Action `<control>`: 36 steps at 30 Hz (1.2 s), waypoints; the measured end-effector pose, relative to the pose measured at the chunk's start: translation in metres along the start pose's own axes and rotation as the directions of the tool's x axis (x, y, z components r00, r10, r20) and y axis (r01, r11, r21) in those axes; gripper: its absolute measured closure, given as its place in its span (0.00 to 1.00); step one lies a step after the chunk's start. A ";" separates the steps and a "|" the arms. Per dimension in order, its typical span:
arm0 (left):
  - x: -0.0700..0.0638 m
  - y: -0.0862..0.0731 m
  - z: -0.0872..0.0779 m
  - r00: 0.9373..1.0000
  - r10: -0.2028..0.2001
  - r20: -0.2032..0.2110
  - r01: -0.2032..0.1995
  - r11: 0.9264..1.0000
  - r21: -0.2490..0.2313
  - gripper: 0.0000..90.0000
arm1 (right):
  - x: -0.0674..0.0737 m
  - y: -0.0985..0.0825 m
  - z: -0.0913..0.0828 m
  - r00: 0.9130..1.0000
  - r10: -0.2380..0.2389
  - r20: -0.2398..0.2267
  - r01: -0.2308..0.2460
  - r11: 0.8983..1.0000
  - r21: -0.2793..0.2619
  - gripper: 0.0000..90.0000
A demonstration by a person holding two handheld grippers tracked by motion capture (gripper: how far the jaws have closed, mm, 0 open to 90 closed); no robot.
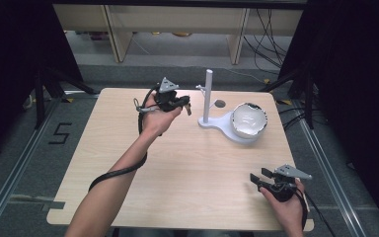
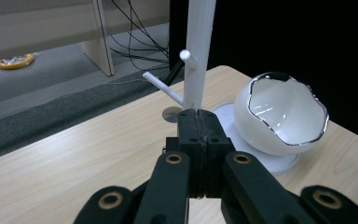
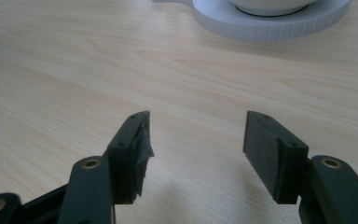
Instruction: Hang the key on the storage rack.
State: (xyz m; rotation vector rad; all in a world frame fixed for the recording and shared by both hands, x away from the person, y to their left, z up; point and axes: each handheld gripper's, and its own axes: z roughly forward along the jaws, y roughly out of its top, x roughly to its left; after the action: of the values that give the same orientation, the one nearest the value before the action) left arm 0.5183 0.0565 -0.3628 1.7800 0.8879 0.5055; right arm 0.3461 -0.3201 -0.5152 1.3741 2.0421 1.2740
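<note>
A white stand [image 1: 208, 94] with an upright post and short side pegs rises from a flat white base [image 1: 225, 129] at the back right of the wooden table. On the round end of that base sits a white bowl [image 1: 249, 120] with a dark wavy rim. My left gripper [image 1: 188, 106] is held above the table just left of the post, its jaws pressed together with nothing between them. In the left gripper view the shut left gripper [image 2: 199, 122] points at the post [image 2: 198, 56], with the bowl [image 2: 279, 114] to the right. My right gripper [image 1: 257, 177] rests near the front right corner, open. In the right gripper view the right gripper [image 3: 196, 140] has bare wood between its jaws, and the base [image 3: 270, 25] lies ahead.
A small round grey disc [image 1: 220, 103] is set in the tabletop [image 1: 177, 168] behind the stand. Black cables trail from both grippers. Wooden furniture legs [image 1: 116, 34] and loose cables stand on the floor beyond the table's far edge. Dark curtains flank both sides.
</note>
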 end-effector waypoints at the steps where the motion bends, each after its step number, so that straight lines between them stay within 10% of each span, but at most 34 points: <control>1: 0.000 0.002 0.001 1.000 0.000 -0.002 0.000 1.000 -0.003 0.99 | 0.000 0.000 -0.001 1.000 -0.007 0.013 0.007 1.000 0.008 0.47; 36: -0.002 0.029 0.026 0.998 -0.022 -0.061 0.018 0.998 -0.065 0.99 | 0.001 0.000 -0.001 1.000 0.014 0.005 -0.014 1.000 0.015 0.47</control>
State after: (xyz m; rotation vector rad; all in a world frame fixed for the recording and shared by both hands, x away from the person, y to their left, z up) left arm 0.5443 0.0332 -0.3457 1.7033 0.9212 0.5732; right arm 0.3448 -0.3198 -0.5143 1.3998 2.0462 1.2618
